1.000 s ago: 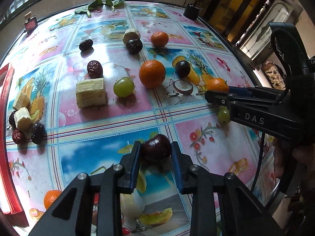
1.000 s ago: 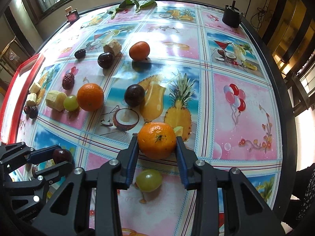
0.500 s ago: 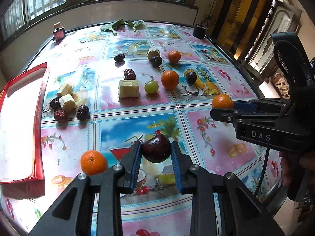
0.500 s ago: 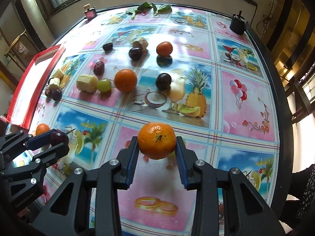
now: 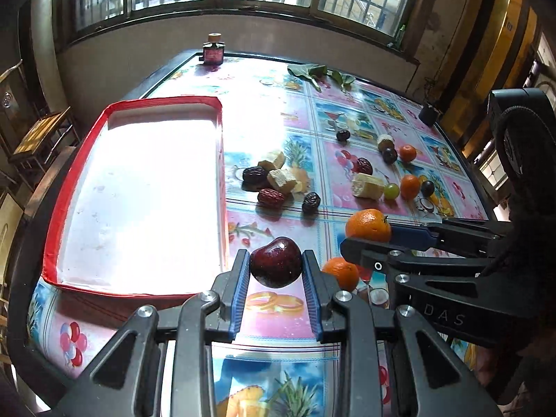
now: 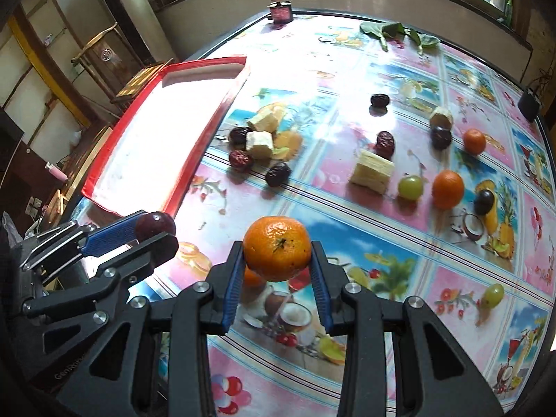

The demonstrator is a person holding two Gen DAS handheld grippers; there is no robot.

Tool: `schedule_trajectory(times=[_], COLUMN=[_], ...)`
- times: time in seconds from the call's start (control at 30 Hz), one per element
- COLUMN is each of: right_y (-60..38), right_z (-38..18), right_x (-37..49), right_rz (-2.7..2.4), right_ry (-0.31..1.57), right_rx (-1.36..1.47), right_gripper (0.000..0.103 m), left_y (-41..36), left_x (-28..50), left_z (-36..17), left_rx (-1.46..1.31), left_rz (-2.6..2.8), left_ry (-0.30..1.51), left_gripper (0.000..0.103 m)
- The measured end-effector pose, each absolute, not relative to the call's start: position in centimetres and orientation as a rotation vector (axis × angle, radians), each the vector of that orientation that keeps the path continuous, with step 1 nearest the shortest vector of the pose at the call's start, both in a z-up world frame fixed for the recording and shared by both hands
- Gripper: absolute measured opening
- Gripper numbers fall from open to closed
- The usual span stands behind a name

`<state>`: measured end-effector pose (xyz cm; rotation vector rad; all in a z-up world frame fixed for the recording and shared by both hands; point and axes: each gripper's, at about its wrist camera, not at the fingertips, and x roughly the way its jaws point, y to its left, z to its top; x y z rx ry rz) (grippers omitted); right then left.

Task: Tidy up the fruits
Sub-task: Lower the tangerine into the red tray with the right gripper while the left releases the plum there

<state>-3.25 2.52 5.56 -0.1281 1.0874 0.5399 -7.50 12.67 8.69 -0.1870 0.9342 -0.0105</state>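
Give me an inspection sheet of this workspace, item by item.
Surface: table under a glossy fruit-print cloth.
Job's things: red tray with nothing in it; dark plum and tangerine held above the table; another tangerine on the cloth below; loose oranges, grapes, red dates, plums and pale cut chunks spread across the cloth.
Clutter: small dark bottle, green leaves, black pot at the far edges.
Grippers: left gripper shut on the plum; right gripper shut on the tangerine.
Cables: nothing seen.
Surroundings: barred windows, wooden chair at the left.
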Motion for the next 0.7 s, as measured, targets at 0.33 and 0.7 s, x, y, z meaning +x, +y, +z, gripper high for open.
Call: schedule_trajectory(times=[0.33, 0.7], right_y=[11.2, 17.9], right_z=[6.9, 6.9], right_x=[-0.4, 6.6], right_rz=[0.619, 0.607], right_ry=[1.038, 0.967], right_rx=[-0.153, -0.167], right_gripper=[0.039, 0.039], left_y=[20.2, 27.3], left_x=[-5.5, 1.7], left_z=[9.8, 7.0], left_rx=[-0.21, -0.202], left_rz=[0.131, 0.246], left_ry=[0.885, 0.938], left_gripper=[0.029, 0.029])
